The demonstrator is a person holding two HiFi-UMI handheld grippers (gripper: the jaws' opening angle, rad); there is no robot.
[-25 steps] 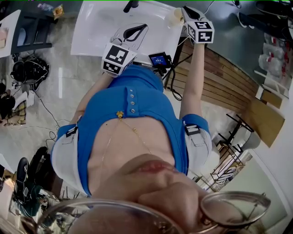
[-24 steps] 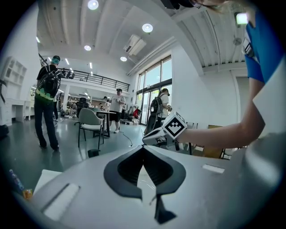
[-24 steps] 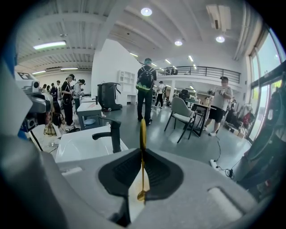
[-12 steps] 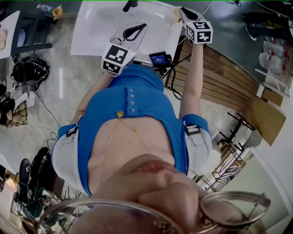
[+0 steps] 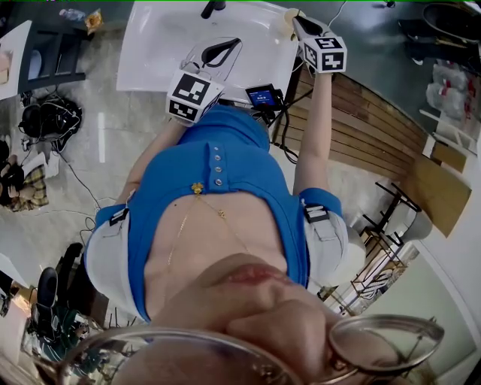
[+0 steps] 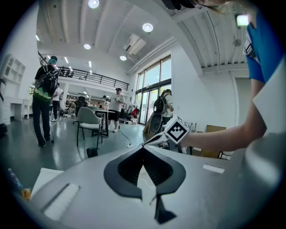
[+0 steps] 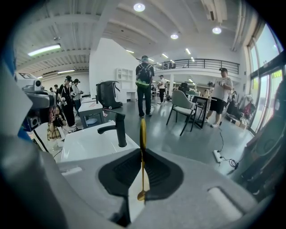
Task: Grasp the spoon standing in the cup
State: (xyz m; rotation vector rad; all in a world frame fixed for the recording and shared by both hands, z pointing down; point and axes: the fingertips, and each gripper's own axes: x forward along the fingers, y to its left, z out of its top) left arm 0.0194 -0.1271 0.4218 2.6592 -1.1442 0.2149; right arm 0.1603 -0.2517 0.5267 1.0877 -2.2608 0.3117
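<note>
Head view: the white rectangular basin (image 5: 158,45) lies at twelve o'clock. The left gripper (image 5: 218,53) hangs over its near edge, and the right gripper (image 5: 295,20) is at one o'clock by the basin's corner.

Left gripper view: the jaws meet tip to tip with nothing between them.

Right gripper view: the jaws are clamped on the thin gold metal spoon (image 7: 142,129), which stands upright between them. A black bent tap (image 7: 118,129) stands at eleven o'clock from it.

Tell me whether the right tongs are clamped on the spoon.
Yes, the right tongs are shut on the thin gold spoon, which stands upright between them.
</note>
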